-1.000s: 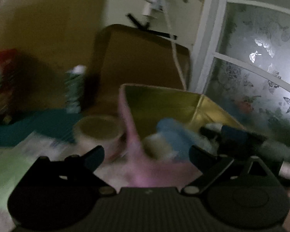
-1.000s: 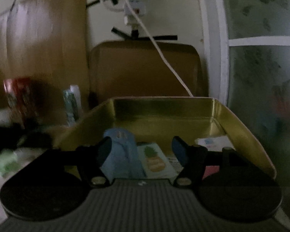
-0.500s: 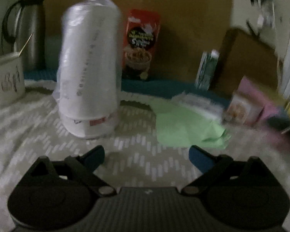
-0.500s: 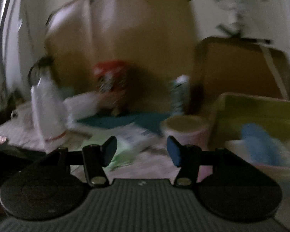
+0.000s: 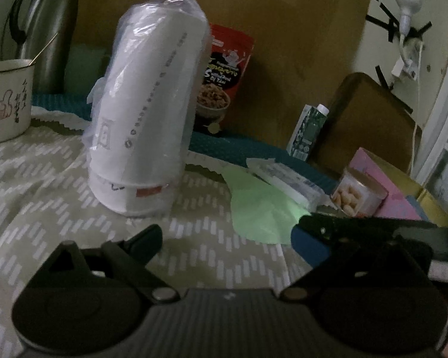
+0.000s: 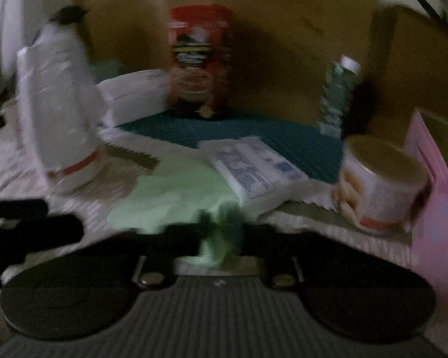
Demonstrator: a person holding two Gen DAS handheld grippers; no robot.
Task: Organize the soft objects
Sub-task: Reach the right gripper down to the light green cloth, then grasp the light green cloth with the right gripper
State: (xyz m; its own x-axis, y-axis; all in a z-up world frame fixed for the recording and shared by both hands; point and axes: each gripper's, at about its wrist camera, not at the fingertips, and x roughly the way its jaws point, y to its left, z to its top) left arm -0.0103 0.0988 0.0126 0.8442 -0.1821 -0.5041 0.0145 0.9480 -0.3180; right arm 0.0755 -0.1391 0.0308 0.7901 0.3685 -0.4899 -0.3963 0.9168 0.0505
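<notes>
the right gripper (image 6: 221, 232) is clenched on the near edge of the green cloth (image 5: 259, 208), which lies on the patterned tablecloth (image 5: 59, 185) beside the bagged paper cups (image 5: 146, 119). the left gripper (image 5: 227, 241) hovers released over bare tablecloth. the red snack pouch (image 5: 224, 74) carries writing (too blurred to read).
</notes>
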